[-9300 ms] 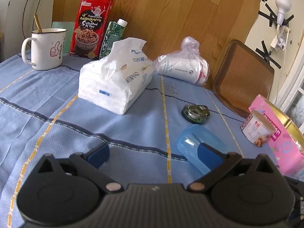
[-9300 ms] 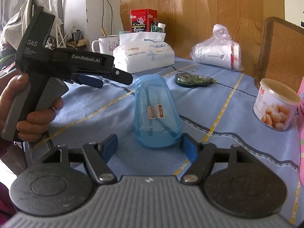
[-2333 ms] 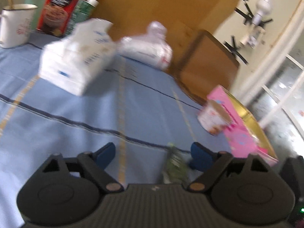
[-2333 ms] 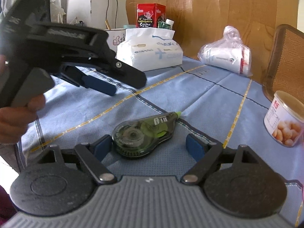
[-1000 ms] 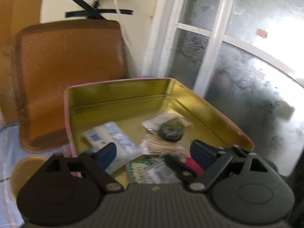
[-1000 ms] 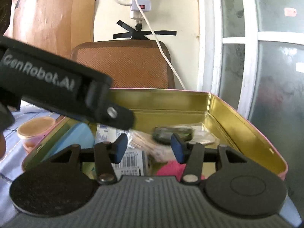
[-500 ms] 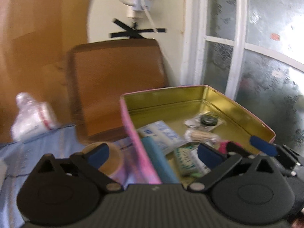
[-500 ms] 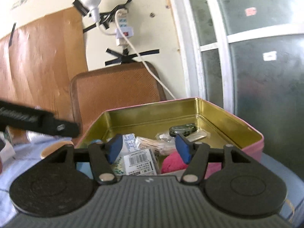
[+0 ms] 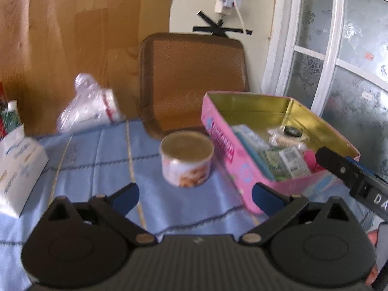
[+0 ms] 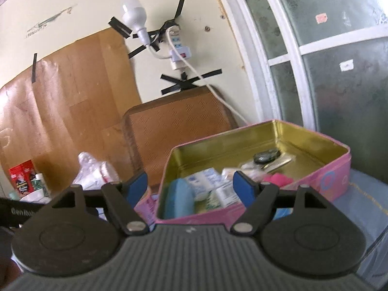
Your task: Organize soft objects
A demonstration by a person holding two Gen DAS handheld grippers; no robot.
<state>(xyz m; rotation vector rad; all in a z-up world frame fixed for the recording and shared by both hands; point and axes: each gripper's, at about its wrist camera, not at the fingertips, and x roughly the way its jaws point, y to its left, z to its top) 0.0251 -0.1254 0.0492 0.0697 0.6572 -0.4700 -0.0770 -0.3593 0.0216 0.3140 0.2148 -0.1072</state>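
Pink tin (image 10: pixel 334 177): it stands open at the right end of the table, near the window, gold inside. The small things lie together on its floor.
Contents: a blue case (image 10: pixel 179 200) at the near left corner, white packets (image 10: pixel 206 179) beside it, a pink soft piece (image 10: pixel 276 179), and a dark green tape dispenser (image 10: pixel 266 156) toward the far wall. More detail I cannot tell, the views are blurred.
Right gripper (image 10: pixel 191 184): its jaws have just been opening and stand spread, with nothing between the blue pads. It hangs just before the near wall of the tin.
Left gripper (image 9: pixel 195 195): jaws spread wide and empty, above the blue tablecloth (image 9: pixel 97 155), aimed toward the tin can.
Progress: I judge the task well along – several things are already in the tin and both grippers are free for a next pick.
Left to do: the white tissue pack (image 9: pixel 17 165) and the plastic-wrapped roll (image 9: pixel 89 109) are soft things outside the tin; whether they belong in it I cannot say.
Around: a tin can with a yellow lid (image 9: pixel 186 160) stands just left of the pink tin; a brown chair back (image 9: pixel 194 77) is behind the table.
In the way: the can stands between the left gripper and the far things – a reach past it could knock it.
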